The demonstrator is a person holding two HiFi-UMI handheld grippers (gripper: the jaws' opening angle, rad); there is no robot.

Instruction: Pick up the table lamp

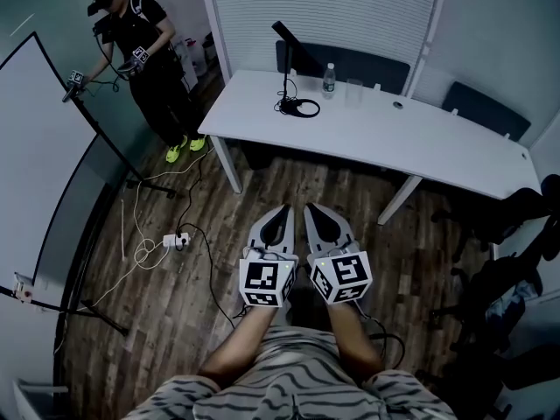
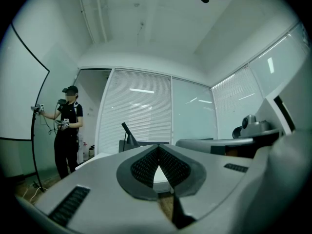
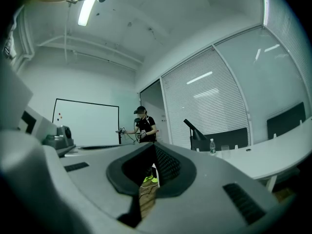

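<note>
The black table lamp point(image 1: 287, 64) stands on the left part of the white table point(image 1: 437, 143), its ring base point(image 1: 302, 108) near the table's back edge. It also shows far off in the left gripper view as the lamp point(image 2: 128, 134) and in the right gripper view as the lamp point(image 3: 191, 129). My left gripper point(image 1: 283, 209) and right gripper point(image 1: 311, 209) are side by side over the wooden floor, well short of the table, pointing level toward it. Both are shut with nothing between their jaws.
A water bottle point(image 1: 329, 79) and a clear glass point(image 1: 353, 91) stand right of the lamp. A person point(image 1: 144, 46) stands at the far left by a whiteboard point(image 1: 39, 147) on a stand. A power strip point(image 1: 173, 241) and cables lie on the floor. Dark chairs point(image 1: 503, 226) sit at the right.
</note>
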